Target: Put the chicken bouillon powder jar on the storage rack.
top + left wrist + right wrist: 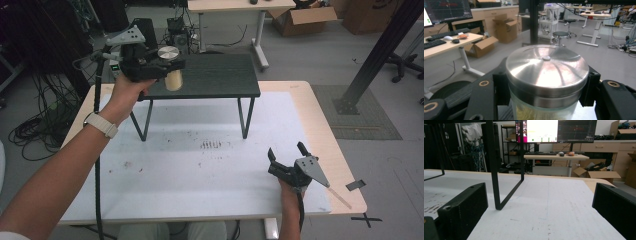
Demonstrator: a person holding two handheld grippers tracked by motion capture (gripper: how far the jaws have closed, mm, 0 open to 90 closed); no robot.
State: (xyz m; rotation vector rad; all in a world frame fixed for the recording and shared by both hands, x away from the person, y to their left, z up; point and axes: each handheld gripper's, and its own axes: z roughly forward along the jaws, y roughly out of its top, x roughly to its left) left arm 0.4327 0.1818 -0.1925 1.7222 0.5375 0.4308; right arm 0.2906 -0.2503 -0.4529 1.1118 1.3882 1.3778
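left gripper point(167, 67): jaws clamp jar point(546, 82) just under its lid | right gripper point(287, 156): jaws apart, empty | jar's base cut off

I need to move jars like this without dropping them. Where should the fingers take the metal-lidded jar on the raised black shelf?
Grip the jar just under its lid, level from the side: the lid's overhang keeps it from slipping, as the left gripper does.

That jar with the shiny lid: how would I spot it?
Find the small black raised shelf standing on the white table. At its left front edge, the left gripper clamps a pale jar; its round silver metal lid marks it.
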